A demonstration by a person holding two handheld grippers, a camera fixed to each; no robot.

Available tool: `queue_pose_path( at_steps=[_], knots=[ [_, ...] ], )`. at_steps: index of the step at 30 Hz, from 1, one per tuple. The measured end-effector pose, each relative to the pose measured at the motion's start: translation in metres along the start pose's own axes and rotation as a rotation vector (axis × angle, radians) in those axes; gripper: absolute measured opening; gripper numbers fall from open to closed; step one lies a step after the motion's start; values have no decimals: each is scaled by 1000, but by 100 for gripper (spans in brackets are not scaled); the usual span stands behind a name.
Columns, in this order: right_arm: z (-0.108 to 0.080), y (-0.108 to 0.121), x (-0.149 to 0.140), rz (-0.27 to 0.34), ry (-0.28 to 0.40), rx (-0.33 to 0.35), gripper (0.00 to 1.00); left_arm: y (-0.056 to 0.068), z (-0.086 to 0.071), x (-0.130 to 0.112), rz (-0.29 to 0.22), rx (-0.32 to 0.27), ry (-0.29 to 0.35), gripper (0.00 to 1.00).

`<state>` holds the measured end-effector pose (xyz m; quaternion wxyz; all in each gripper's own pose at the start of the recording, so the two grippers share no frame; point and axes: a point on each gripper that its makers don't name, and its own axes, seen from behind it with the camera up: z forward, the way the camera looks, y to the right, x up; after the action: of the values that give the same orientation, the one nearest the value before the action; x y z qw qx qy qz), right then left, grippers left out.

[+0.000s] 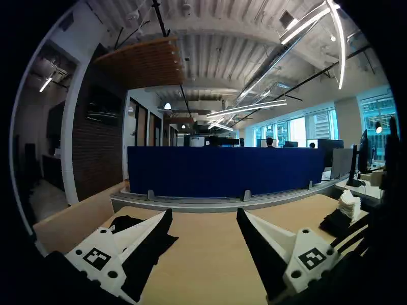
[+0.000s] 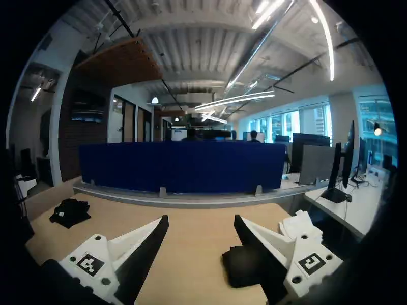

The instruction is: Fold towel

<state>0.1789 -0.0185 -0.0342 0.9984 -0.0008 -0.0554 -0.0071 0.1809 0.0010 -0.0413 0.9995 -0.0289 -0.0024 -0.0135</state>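
while the left tool (image 1: 203, 210) and right tool (image 2: 201, 217) hover level over the table (image 1: 208, 259), both stand spread apart, empty.

Left tongs (image 1: 203, 211) spread wide, nothing between fingers, held level above the desk (image 1: 213, 254). Right tongs (image 2: 201, 217) same: wide apart, level, above desk.

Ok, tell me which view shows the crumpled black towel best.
Right gripper view: the crumpled black towel lies whole and unobstructed on the table. The left gripper view has that towel nearer, but partly hidden behind the left gripper.
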Motion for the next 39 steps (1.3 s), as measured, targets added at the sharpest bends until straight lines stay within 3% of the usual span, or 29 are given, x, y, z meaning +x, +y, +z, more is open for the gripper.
queue_pose_path(
  at_steps=[18,24,39],
  knots=[
    [4,-7,-15,16,9,-15,100,-17,11,-80,-18,67,22,94],
    [12,-7,-19,-27,7,-27,100,-18,14,-103,-4,78,27,94],
    [34,-20,-32,-56,36,-17,100,-11,34,-149,17,65,47,94]
  ],
)
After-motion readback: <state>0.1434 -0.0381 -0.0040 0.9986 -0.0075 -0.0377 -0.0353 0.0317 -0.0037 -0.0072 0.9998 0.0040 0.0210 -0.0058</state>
